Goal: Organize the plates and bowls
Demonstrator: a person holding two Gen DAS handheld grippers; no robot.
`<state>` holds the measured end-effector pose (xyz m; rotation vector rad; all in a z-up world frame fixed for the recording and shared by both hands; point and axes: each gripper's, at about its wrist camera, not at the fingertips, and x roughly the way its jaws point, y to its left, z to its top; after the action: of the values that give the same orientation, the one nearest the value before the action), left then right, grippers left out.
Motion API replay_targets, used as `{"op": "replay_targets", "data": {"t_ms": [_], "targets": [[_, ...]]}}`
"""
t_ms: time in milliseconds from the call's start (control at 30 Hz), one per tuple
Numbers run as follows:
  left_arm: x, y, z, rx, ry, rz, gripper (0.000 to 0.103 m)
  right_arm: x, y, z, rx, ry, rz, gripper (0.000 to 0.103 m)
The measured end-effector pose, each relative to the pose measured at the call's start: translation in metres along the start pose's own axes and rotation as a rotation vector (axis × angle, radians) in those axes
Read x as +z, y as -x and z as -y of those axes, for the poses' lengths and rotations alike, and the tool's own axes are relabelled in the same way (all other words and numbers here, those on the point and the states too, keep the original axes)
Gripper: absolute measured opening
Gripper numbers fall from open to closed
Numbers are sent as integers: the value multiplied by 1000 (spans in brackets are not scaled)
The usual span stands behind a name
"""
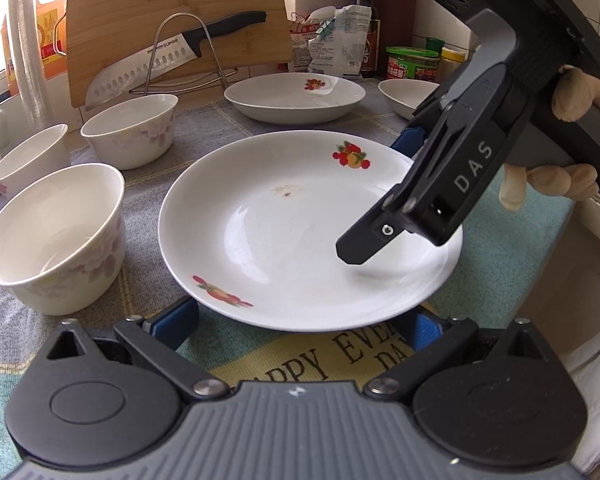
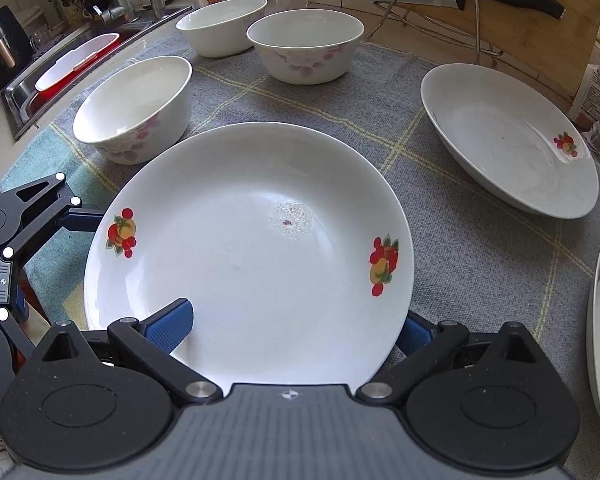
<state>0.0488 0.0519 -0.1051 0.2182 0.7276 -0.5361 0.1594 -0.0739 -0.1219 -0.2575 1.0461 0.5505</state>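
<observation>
I see the worktop (image 2: 480, 248) under a grey checked cloth, with the fruit-print plate (image 2: 260, 264) lying near me at its middle. My right gripper (image 2: 296, 324) has one pad over the plate's near rim and one under it, pinching it. My left gripper (image 1: 300, 318) is spread wide, both pads tucked beneath the plate's edge. Three bowls (image 2: 140, 108) stand far left; a second plate (image 2: 508, 140) sits far right.
</observation>
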Motion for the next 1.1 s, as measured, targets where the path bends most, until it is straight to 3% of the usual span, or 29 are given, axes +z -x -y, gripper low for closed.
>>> {"op": "replay_targets", "data": {"t_ms": [667,1100], "targets": [[4,-2,-3,-46,-54,-13,103,17,-2,25,142,-79,38,103],[6,-3,-6,-67,-73,-19,103,26,-3,35,157,-87,45,93]]}}
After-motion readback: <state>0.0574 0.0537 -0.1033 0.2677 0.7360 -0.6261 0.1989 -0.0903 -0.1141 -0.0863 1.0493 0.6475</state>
